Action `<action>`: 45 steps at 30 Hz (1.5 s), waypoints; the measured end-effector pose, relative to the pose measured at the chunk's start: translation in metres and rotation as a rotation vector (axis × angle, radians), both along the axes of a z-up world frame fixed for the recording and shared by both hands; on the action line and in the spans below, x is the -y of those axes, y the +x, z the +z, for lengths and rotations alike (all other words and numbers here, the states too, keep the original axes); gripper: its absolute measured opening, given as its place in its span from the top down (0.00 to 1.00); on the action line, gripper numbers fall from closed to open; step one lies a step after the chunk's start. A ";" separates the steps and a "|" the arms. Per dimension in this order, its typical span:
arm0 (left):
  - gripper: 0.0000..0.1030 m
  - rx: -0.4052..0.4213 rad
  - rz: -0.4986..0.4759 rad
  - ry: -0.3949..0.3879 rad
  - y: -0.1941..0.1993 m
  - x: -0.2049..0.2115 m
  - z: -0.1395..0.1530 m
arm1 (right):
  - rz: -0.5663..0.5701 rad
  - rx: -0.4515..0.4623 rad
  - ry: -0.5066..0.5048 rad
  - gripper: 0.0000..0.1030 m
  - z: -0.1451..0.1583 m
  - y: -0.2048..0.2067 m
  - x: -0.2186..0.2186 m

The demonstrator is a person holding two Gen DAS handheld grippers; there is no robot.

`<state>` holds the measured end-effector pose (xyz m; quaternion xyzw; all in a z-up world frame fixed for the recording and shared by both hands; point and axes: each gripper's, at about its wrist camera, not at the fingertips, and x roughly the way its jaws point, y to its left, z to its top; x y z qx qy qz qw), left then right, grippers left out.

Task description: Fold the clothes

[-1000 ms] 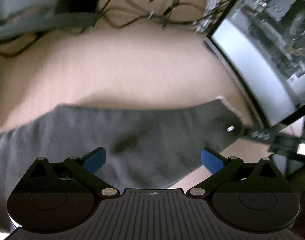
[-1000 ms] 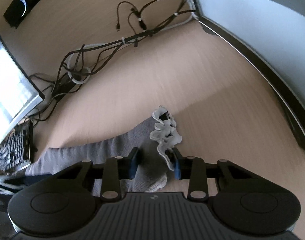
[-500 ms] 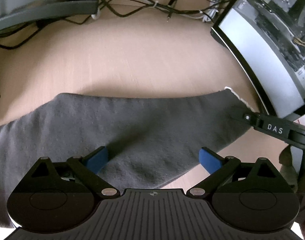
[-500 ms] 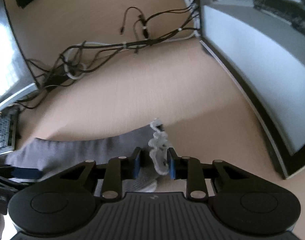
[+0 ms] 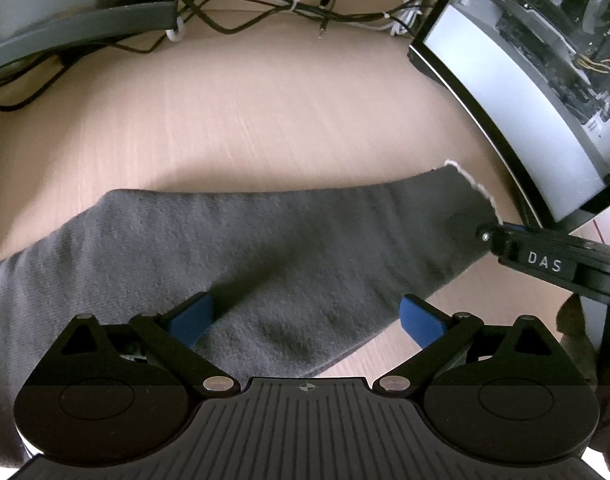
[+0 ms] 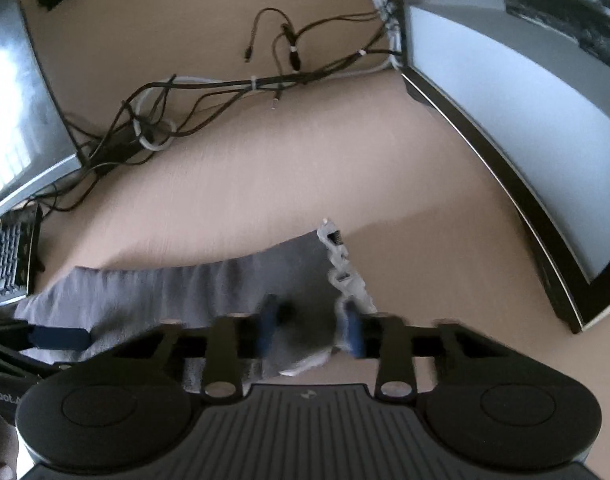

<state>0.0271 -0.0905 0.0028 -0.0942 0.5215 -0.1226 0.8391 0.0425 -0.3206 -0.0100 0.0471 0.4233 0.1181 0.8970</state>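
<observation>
A dark grey garment (image 5: 285,248) lies stretched in a long band across the wooden desk (image 5: 289,120). Its right end carries a white trim (image 5: 481,188). My left gripper (image 5: 305,318) is open wide just above the cloth's near edge, with the fabric lying between its blue pads. In the right wrist view my right gripper (image 6: 311,324) is closing its jaws on the trimmed end of the garment (image 6: 185,288), a bunch of cloth pinched between the pads. That gripper's finger (image 5: 545,262) shows at the cloth's right end. The left gripper's blue pad (image 6: 59,338) shows at the far left.
A curved monitor (image 5: 525,92) stands close on the right and another monitor (image 5: 77,28) at the back left. Tangled cables (image 5: 305,4) run along the back of the desk. A keyboard (image 6: 5,256) lies at the left edge.
The right gripper's jaws have narrowed on the trimmed end and it has shifted sideways with the cloth. The garment now lies straighter. The left gripper has stayed open over the cloth.
</observation>
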 end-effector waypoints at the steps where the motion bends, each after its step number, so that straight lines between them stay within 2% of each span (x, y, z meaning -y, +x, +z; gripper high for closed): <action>1: 0.01 0.001 0.000 0.004 0.000 0.000 0.001 | 0.007 0.017 0.003 0.83 0.004 -0.001 0.000; 4: 0.02 0.023 -0.005 -0.010 0.001 0.003 0.005 | 0.012 0.033 0.009 0.83 0.010 0.000 0.003; 8: 0.02 0.072 -0.050 -0.048 0.003 0.012 0.014 | -0.026 -0.033 0.016 0.81 -0.009 0.003 0.013; 9: 0.02 0.072 -0.059 -0.050 0.004 0.014 0.014 | -0.035 -0.039 0.021 0.81 -0.011 0.002 0.016; 11: 0.02 0.047 -0.063 -0.052 0.009 0.018 0.009 | -0.049 -0.033 0.024 0.74 -0.011 -0.001 0.020; 15: 0.02 0.010 -0.048 -0.051 0.012 0.019 0.000 | -0.127 -0.023 0.034 0.73 -0.011 -0.007 0.039; 21: 0.01 0.004 -0.044 -0.062 0.010 0.017 -0.001 | -0.239 -0.031 0.193 0.72 -0.003 -0.018 0.082; 23: 0.01 0.004 -0.047 -0.053 0.010 0.019 -0.001 | -0.256 -0.047 0.254 0.68 -0.003 -0.020 0.087; 26: 0.01 0.006 -0.048 -0.047 0.008 0.017 -0.001 | -0.274 -0.071 0.321 0.61 -0.008 -0.021 0.087; 33: 0.01 0.012 -0.048 -0.056 0.007 0.017 -0.003 | -0.344 -0.163 0.431 0.60 -0.033 -0.017 0.081; 39: 0.00 0.015 -0.054 -0.053 0.006 0.017 -0.004 | -0.315 -0.150 0.476 0.61 -0.034 -0.012 0.069; 45: 0.00 0.019 -0.060 -0.048 0.006 0.018 -0.004 | -0.244 -0.144 0.456 0.61 -0.030 0.003 0.055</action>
